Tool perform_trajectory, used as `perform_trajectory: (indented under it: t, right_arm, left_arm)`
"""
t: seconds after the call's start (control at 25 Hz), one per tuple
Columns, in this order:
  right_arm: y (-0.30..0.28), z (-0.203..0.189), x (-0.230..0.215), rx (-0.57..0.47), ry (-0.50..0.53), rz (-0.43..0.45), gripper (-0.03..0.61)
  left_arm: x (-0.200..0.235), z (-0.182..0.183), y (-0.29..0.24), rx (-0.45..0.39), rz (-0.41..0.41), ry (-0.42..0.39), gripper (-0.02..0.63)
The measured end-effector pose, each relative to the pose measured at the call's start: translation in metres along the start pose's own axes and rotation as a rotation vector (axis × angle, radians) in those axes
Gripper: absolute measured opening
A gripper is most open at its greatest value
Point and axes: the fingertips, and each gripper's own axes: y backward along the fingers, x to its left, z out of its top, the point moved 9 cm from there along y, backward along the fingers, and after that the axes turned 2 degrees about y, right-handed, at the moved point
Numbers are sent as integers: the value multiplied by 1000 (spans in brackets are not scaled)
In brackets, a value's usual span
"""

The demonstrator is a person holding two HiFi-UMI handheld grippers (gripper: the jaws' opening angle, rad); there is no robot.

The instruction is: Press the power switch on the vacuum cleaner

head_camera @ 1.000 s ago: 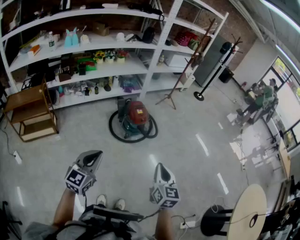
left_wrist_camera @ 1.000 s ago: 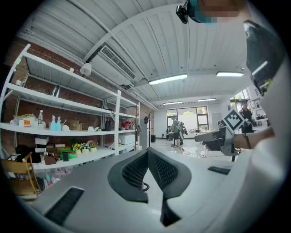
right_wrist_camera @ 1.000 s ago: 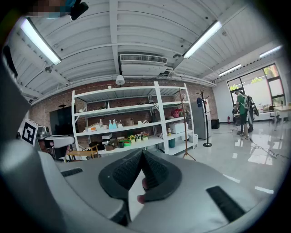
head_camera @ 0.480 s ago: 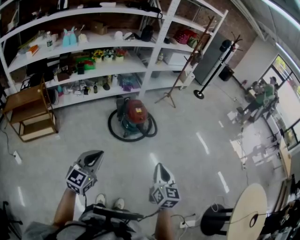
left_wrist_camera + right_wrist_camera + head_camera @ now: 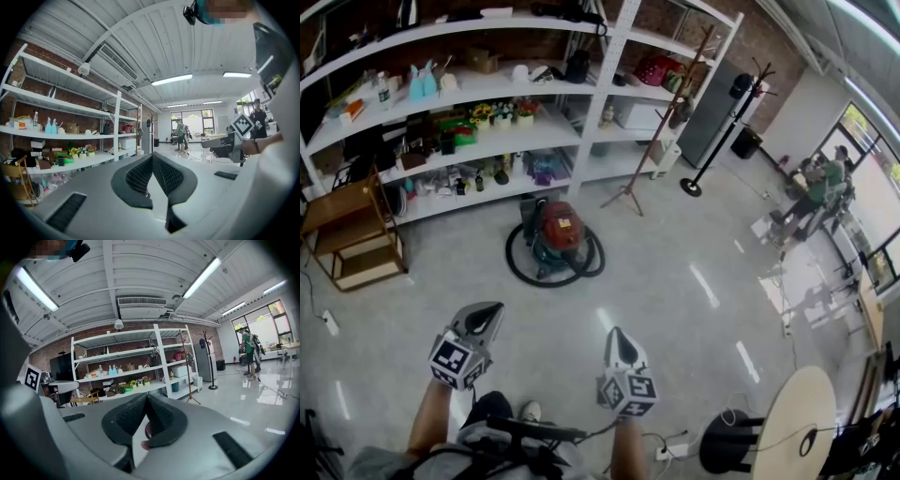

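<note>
Since vacuum cleaner (image 5: 560, 232) sits on floor (image 5: 675, 309) by shelves (image 5: 584, 122), well ahead, walk closer first. Left hand-held gripper (image 5: 487, 314), right hand-held gripper (image 5: 621, 337): jaws together, empty; press switch squarely with one closed tip.

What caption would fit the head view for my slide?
Left tool and right tool, both shut, held over the floor, short of the red vacuum by the shelves.

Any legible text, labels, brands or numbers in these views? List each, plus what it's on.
No text can be read in any view.
Label on the vacuum cleaner lid: too small to read.
Shelf unit bottles and boxes: print too small.
Left marker cube, right marker cube: square patterns, no letters.
</note>
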Motion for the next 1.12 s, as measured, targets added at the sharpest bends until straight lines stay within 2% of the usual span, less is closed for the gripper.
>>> perform_trajectory:
  t: [0.24,0.48,0.68,1.12]
  right_arm:
    - [-17,7,-18,6,2,12,9]
    - [-56,4,-32,18,-2,6,9]
    - [-101,14,-45,35,3,10,9]
    - [-221,67,-67,39,-17,5,9]
  left_arm:
    - [-3,1,-26,4,-14,6,8]
    - [17,-3,-62,15,-21,3,8]
    - [48,1,-109,19,-20,12,9]
    - [127,34,-217,21,-50,11,8]
